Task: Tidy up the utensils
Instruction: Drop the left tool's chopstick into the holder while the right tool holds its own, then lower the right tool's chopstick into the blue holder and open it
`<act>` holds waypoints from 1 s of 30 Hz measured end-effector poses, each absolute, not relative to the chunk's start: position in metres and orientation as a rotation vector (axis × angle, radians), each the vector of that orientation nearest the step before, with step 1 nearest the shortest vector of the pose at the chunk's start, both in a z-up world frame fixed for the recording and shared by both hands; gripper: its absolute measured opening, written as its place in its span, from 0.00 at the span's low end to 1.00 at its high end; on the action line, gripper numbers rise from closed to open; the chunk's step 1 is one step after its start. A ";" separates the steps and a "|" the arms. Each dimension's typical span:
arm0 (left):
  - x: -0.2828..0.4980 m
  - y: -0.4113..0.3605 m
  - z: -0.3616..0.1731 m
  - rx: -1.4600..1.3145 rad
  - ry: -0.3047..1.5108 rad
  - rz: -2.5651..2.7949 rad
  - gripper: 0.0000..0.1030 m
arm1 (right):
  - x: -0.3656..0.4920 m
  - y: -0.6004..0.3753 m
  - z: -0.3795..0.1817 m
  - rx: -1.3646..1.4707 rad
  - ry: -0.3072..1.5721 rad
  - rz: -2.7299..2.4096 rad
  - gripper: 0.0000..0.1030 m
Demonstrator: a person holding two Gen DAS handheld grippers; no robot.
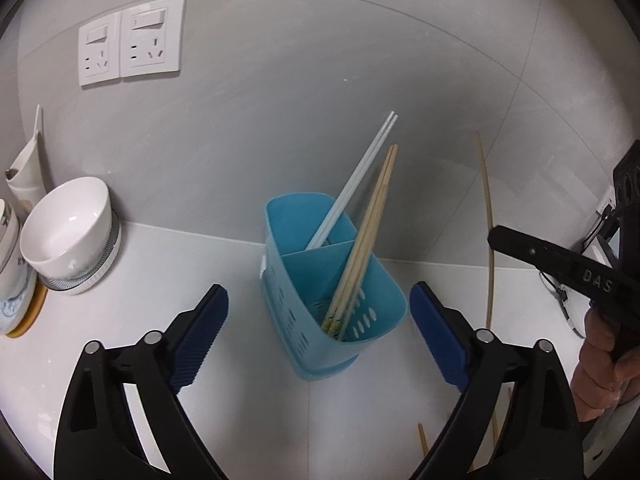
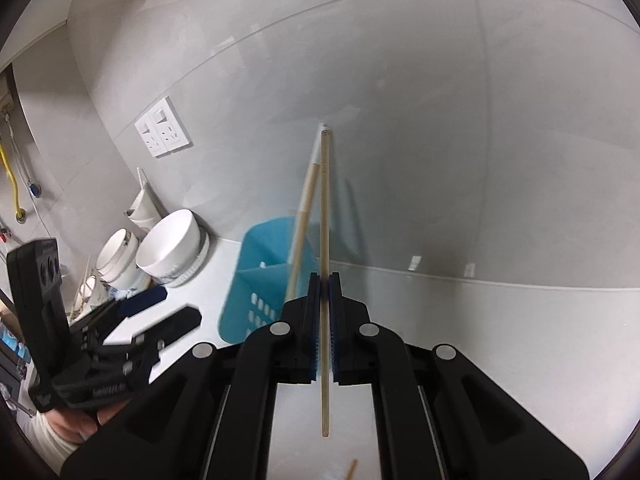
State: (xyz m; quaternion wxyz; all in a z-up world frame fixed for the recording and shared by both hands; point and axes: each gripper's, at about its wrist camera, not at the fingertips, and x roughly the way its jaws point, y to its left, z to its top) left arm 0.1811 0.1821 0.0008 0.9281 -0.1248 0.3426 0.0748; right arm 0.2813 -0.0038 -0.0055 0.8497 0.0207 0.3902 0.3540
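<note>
A blue two-compartment utensil holder point(image 1: 296, 320) stands on the white counter by the wall. Wooden chopsticks point(image 1: 368, 240) lean in its near compartment and a white pair point(image 1: 356, 176) in the far one. My left gripper point(image 1: 320, 292) is open, its blue pads either side of the holder's near end, nothing pressed between them. In the right wrist view my right gripper point(image 2: 325, 280) is shut on a single pale chopstick point(image 2: 325, 200), held upright to the right of the holder point(image 2: 256, 280). The left gripper point(image 2: 178, 306) shows at the left.
A white bowl point(image 1: 68, 224) on a striped dish, cups and a white pouch crowd the left end of the counter. Two wall sockets point(image 1: 132, 40) sit above them. A loose wooden chopstick end point(image 1: 422, 438) lies on the counter near me. A hand point(image 1: 600, 360) grips the right tool.
</note>
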 end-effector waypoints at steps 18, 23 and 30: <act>0.172 0.208 -0.006 -0.262 0.764 0.251 0.94 | 0.298 0.056 -0.009 0.169 0.717 0.872 0.03; 0.173 0.209 -0.011 -0.262 0.763 0.258 0.94 | 0.298 0.058 -0.022 0.163 0.710 0.857 0.03; 0.173 0.212 -0.011 -0.260 0.756 0.269 0.93 | 0.299 0.059 -0.019 0.171 0.681 0.845 0.03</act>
